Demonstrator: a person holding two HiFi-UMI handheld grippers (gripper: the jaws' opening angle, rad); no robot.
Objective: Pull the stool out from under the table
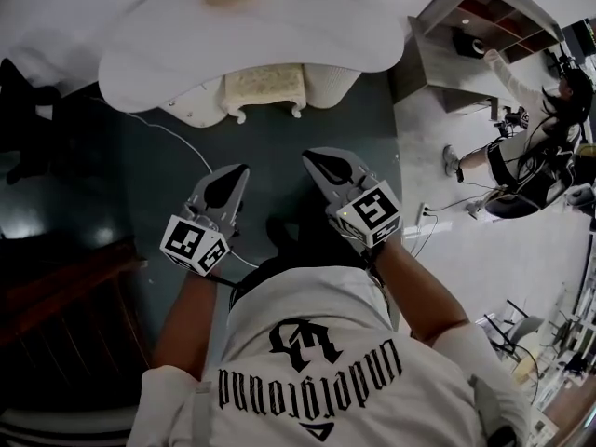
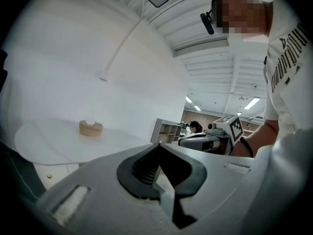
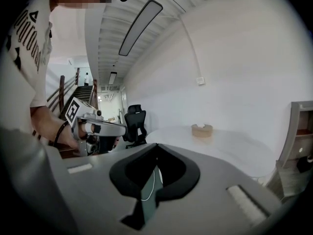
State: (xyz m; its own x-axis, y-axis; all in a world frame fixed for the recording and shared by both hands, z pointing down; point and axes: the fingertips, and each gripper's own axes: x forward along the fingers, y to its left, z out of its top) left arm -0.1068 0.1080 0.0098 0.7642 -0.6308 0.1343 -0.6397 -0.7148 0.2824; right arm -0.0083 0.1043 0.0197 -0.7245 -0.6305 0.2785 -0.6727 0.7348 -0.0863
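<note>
Hovering well short of the stool (image 1: 264,88), which sits tucked half under the white bench (image 1: 307,26), left tool (image 1: 238,169) and right tool (image 1: 314,158) are both pressed together, empty. Stool looks light but rigid with a soft seat; best grab the front rail or a leg.

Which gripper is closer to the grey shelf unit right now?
Right. In the head view the right gripper hangs below and left of the shelf unit; the left gripper is farther left, on the right one's far side.
</note>
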